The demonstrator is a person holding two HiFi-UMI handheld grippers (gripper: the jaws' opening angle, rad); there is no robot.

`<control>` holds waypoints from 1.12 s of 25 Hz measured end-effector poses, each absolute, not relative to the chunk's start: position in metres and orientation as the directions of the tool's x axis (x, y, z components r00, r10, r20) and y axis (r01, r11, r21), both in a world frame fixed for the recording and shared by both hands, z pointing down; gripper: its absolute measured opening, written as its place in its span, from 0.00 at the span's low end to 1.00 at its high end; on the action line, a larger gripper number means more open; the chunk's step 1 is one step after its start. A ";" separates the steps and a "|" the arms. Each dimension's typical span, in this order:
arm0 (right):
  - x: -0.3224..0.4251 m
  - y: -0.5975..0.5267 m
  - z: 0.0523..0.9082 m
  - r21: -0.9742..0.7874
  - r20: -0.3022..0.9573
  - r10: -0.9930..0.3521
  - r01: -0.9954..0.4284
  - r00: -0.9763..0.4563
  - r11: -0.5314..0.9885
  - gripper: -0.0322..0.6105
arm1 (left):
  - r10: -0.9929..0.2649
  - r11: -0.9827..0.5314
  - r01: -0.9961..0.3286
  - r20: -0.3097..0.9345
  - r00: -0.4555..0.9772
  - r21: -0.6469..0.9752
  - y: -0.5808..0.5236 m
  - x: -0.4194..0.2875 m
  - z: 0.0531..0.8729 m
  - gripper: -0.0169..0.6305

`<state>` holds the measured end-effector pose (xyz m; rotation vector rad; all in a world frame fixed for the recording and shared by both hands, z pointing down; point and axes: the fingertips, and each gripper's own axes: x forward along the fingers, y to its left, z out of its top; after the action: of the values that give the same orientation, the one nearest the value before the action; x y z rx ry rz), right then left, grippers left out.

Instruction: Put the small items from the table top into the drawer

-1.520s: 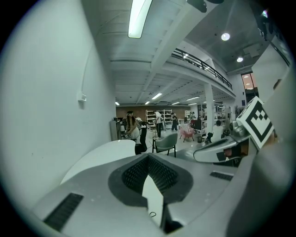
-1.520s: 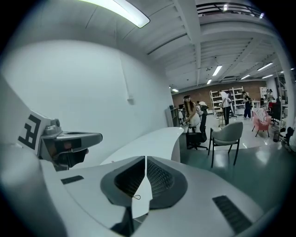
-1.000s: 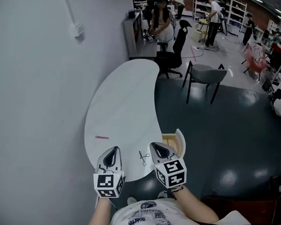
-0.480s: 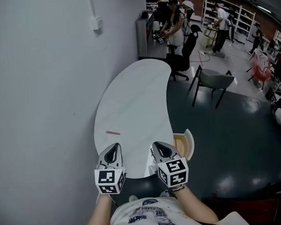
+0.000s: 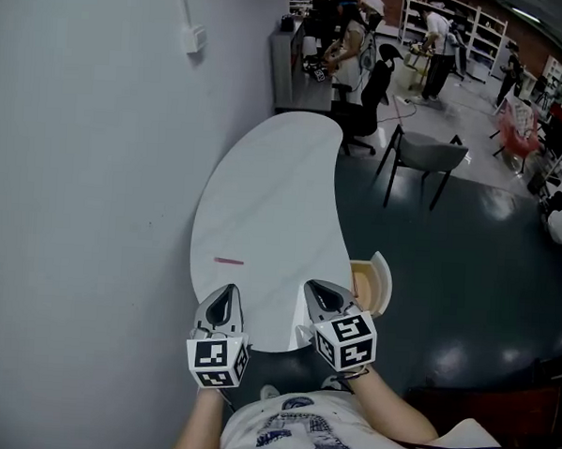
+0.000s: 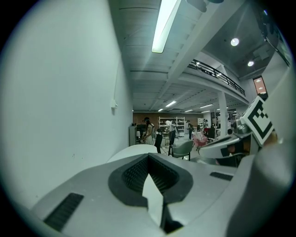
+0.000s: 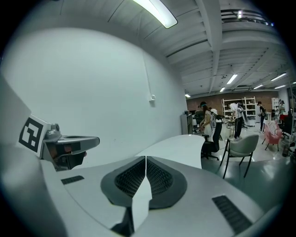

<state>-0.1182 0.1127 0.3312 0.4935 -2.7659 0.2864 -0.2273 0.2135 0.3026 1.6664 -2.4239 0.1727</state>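
The surface (image 5: 264,190) is white. The thin stick (image 5: 228,260) on it is pink. The drawer (image 5: 364,281) is pale yellow wood inside, with a white front. The left tool (image 5: 229,291) and the right tool (image 5: 311,288) are light grey with black in the middle. Their cubes (image 5: 217,364) have black and white squares. The wall (image 5: 78,161) is pale grey. The floor (image 5: 466,275) is dark blue-grey with bright spots of light. The chair (image 5: 426,153) is grey with black legs.
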 end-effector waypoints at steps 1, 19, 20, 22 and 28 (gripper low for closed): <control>-0.122 0.118 0.333 -0.141 0.341 -0.302 -0.366 -0.890 0.920 0.09 | -0.910 0.360 -0.933 0.226 -0.348 0.011 0.219 -0.230 0.303 0.06; -0.222 0.232 0.357 -0.120 0.393 -0.239 -0.308 -0.888 0.944 0.09 | -0.874 0.427 -0.904 0.272 -0.404 0.031 0.334 -0.323 0.334 0.06; -0.225 0.232 0.358 -0.119 0.399 -0.234 -0.303 -0.886 0.945 0.09 | -0.871 0.431 -0.901 0.276 -0.405 0.037 0.335 -0.325 0.336 0.06; -0.229 0.231 0.360 -0.113 0.408 -0.225 -0.294 -0.885 0.949 0.09 | -0.867 0.439 -0.897 0.284 -0.410 0.046 0.333 -0.328 0.340 0.06; -0.253 0.210 0.371 -0.091 0.440 -0.201 -0.266 -0.875 0.960 0.09 | -0.855 0.458 -0.887 0.302 -0.421 0.062 0.313 -0.349 0.352 0.06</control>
<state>-0.2531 0.2098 0.3714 0.3349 -2.6725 0.2068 -0.3495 0.3132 0.3521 1.4903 -2.4209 0.1536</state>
